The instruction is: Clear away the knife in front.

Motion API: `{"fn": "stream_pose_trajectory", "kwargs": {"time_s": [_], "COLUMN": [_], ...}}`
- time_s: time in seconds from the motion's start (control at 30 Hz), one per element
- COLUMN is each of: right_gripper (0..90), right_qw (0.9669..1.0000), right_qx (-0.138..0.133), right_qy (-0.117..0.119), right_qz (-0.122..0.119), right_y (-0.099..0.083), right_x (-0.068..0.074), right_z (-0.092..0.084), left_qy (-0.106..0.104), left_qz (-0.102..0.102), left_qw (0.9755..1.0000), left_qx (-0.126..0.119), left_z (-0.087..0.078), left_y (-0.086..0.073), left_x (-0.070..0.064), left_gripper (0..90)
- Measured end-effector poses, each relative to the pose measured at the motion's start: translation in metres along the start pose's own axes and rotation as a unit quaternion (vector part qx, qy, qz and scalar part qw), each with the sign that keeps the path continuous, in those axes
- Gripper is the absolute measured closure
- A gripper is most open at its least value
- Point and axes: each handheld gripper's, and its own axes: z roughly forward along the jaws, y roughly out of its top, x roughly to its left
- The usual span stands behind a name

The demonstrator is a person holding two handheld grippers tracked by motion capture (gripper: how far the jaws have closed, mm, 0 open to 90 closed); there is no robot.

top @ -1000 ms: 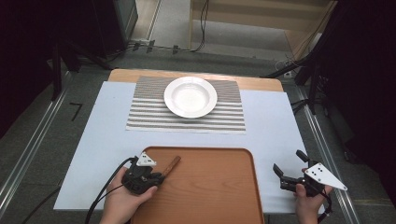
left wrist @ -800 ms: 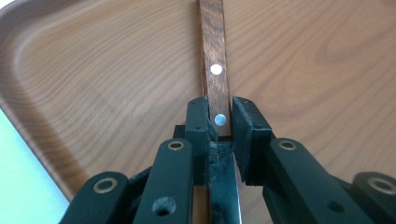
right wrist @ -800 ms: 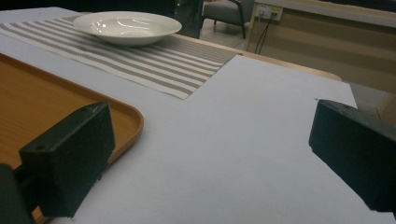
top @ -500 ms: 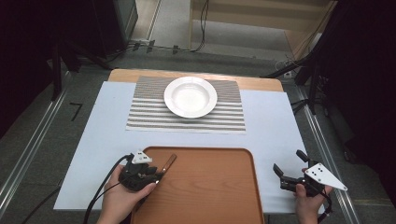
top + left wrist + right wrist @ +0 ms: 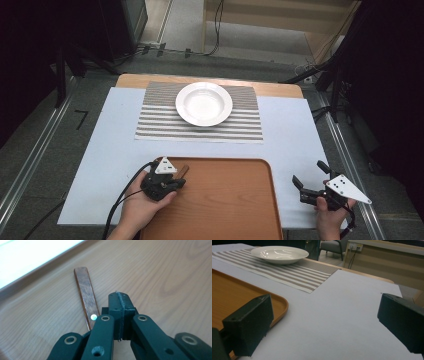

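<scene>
Two tools were in use, one in each hand. The left tool [image 5: 118, 300] sat low over the near left corner of the wooden tray [image 5: 225, 205], its jaws having just closed, pads pressed flat together with nothing visible between them. A slim wooden handle [image 5: 86, 290] with a brass rivet lay flat on the tray just beside those jaws, on their left in the left gripper view, running under the tool's body; what lay at its hidden end could not be told. Judgement: the step in hand was picking up this handle, and the grip appeared to have missed it. The next move likely calls for reopening the jaws, shifting sideways to straddle the handle, then closing.

Further back, mid-table, a white plate [image 5: 204, 103] stood empty on a striped mat [image 5: 150, 125]. At the right, the right tool [image 5: 308, 172] was held over the bare table [image 5: 300, 130] beside the tray, jaws wide apart and holding nothing.
</scene>
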Motion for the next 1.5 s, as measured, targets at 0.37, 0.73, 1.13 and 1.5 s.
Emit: {"fn": "stream_pose_trajectory", "kwargs": {"time_s": [0.37,0.73,1.13,1.5], "right_gripper": [0.0,0.0,0.0,0.0], "right_qw": [1.0,1.0,1.0,1.0], "right_qx": [0.0,-0.001,0.0,0.0], "right_qy": [0.0,0.001,0.001,0.002], "right_qz": [-0.001,-0.001,-0.002,-0.003], "right_y": [0.0,0.0,0.0,0.0], "right_x": [0.0,0.0,0.0,0.0], "right_z": [0.0,0.0,0.0,0.0], "left_qy": [0.014,0.014,0.02,-0.027], "left_qz": [-0.015,-0.028,-0.043,-0.031], "left_qw": [0.9998,0.9994,0.9988,0.996], "left_qx": [0.008,0.011,0.009,-0.08], "left_z": [-0.002,-0.018,-0.03,-0.043], "left_y": [-0.007,-0.021,-0.03,-0.029], "left_x": [0.01,0.027,0.041,0.041], "left_gripper": [89.2,89.3,89.2,62.2]}}
